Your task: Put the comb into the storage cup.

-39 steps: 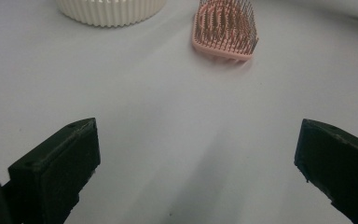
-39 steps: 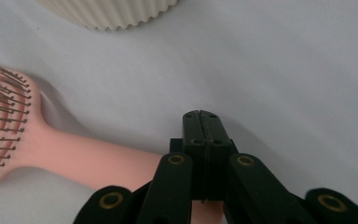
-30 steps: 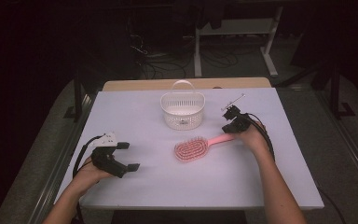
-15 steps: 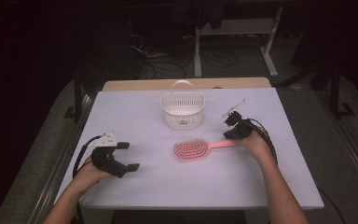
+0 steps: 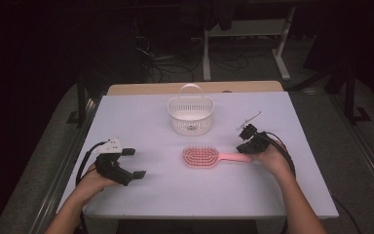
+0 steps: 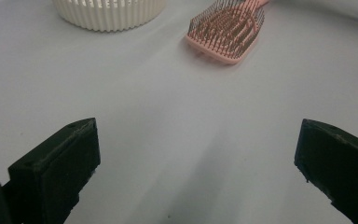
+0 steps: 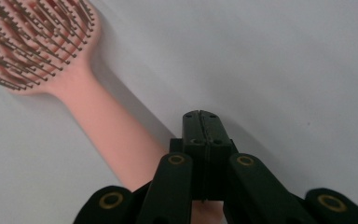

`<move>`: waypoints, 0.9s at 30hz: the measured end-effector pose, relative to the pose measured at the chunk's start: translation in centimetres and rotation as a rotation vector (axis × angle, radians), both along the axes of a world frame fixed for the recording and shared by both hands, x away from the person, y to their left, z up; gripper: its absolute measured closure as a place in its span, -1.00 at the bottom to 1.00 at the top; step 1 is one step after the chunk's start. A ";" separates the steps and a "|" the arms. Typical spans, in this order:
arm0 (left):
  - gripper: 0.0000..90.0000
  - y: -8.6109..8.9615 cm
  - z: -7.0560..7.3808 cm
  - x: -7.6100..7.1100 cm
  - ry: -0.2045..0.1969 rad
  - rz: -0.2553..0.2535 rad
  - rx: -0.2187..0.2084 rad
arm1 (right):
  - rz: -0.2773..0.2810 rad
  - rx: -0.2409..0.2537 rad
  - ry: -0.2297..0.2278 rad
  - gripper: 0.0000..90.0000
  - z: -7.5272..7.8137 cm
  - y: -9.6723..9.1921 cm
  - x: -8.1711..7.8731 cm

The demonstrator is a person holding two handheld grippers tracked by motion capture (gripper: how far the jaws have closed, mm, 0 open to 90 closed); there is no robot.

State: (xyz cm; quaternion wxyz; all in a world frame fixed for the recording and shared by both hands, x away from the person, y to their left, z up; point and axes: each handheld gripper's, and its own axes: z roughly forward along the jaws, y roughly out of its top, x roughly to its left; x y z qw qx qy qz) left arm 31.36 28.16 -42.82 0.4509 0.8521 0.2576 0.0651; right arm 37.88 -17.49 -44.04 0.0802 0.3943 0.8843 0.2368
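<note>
On a pale grey table (image 5: 185,195) seen from above, a pink paddle hairbrush (image 5: 209,157) lies flat near the middle, bristles up, its oval head toward the person's left and its straight handle pointing to their right. Behind the brush, toward the far edge, stands a white slotted plastic basket (image 5: 191,115) with an upright loop handle, well apart from the brush. The person's right hand (image 5: 272,158) rests on the table at the end of the brush handle, holding the right gripper (image 5: 243,145), whose tip sits just above the handle's end. In the right gripper view, the two black jaws are pressed flat together with nothing between them, and the pink handle (image 7: 116,135) runs diagonally beside and partly beneath them; whether the jaws touch the handle cannot be told. At the near left of the table, the person's left hand (image 5: 95,178) holds the left gripper (image 5: 134,163), well apart from the brush and basket, a black cable (image 5: 85,161) looping from its back. In the left gripper view, its jaws stand wide apart over bare tabletop, holding nothing, with the brush head (image 6: 226,28) and the basket's ribbed wall (image 6: 107,11) farther off ahead. The room beyond the table is dark.
</note>
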 end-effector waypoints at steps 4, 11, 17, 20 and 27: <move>-1.00 0.0 0.0 0.0 -0.001 -0.002 0.004 | 0.001 0.004 0.008 0.98 -0.1 -0.2 -0.8; -1.00 -0.1 0.0 0.0 -0.002 -0.004 0.002 | 0.019 0.006 0.010 0.98 -0.3 -0.3 -2.4; -1.00 -0.1 0.0 0.0 -0.003 -0.005 0.004 | 0.026 0.023 0.016 0.98 -0.4 -0.5 -3.5; -1.00 -0.1 0.0 0.0 -0.003 -0.005 0.004 | 0.031 0.032 0.018 0.98 -0.4 -0.6 -4.1; -1.00 -0.1 0.0 -0.1 -0.001 -0.005 0.002 | 0.036 0.053 0.024 0.98 -0.5 -0.9 -5.5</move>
